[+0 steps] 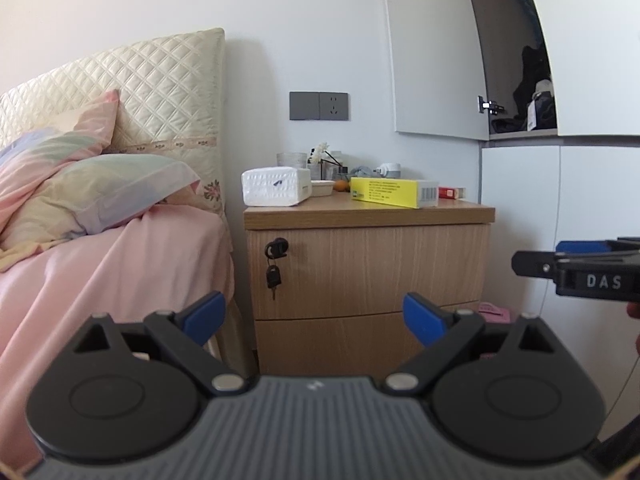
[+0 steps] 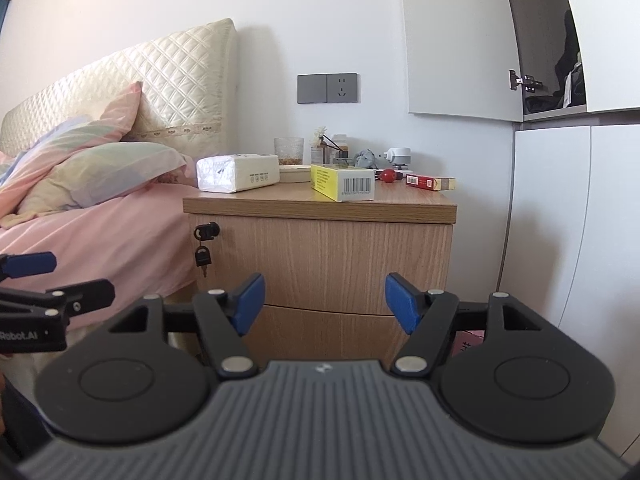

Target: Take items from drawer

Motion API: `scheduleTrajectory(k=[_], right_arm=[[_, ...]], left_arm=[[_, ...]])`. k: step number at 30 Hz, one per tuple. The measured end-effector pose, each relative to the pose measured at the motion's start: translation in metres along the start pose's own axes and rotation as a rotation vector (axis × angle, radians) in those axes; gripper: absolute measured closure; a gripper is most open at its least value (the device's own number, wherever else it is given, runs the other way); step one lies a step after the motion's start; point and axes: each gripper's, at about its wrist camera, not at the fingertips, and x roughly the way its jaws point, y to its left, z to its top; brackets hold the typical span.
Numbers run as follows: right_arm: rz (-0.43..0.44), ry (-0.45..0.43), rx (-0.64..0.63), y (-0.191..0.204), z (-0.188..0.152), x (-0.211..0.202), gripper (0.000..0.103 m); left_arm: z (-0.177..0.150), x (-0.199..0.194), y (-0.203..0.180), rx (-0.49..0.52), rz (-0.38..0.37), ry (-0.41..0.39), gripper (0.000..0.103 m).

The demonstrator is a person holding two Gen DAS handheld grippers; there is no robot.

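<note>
A wooden nightstand [image 1: 368, 264] [image 2: 328, 256] stands beside the bed with two drawers, both closed. The upper drawer [image 1: 372, 268] [image 2: 332, 260] has a lock with a hanging key [image 1: 274, 268] [image 2: 204, 246] at its left. The lower drawer [image 1: 340, 340] [image 2: 320, 328] sits below a curved seam. My left gripper [image 1: 314, 318] is open, empty, some way in front of the drawers. My right gripper [image 2: 325, 304] is open and empty too, level with the seam. Each gripper shows at the edge of the other's view.
On the nightstand top lie a white tissue pack [image 1: 276, 186] [image 2: 238, 172], a yellow box [image 1: 394, 192] [image 2: 342, 182], a red pack [image 2: 430, 182], a glass and small bottles. A bed with pink sheet [image 1: 100, 280] stands left. White cabinets [image 2: 560, 220] rise at right.
</note>
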Motion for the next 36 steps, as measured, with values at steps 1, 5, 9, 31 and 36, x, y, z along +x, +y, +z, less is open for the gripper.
scheduleTrajectory(k=[1, 5, 9, 31, 36], right_arm=[[0.001, 0.001, 0.002, 0.0, 0.0, 0.0, 0.034], [-0.001, 0.002, 0.005, 0.002, -0.001, -0.001, 0.031], [-0.004, -0.006, 0.016, 0.002, -0.002, -0.003, 0.03], [0.034, -0.051, 0.057, 0.004, -0.007, -0.012, 0.017], [0.029, -0.053, 0.063, 0.004, -0.009, -0.012, 0.017]], left_arm=[[0.0, 0.0, 0.0, 0.0, -0.001, 0.001, 0.005], [0.0, 0.001, -0.001, 0.002, -0.001, 0.003, 0.003], [0.001, 0.002, 0.0, -0.009, -0.003, 0.002, 0.001], [0.001, 0.001, 0.0, 0.01, 0.005, 0.001, 0.0], [0.002, -0.001, 0.001, 0.001, 0.011, -0.003, 0.0]])
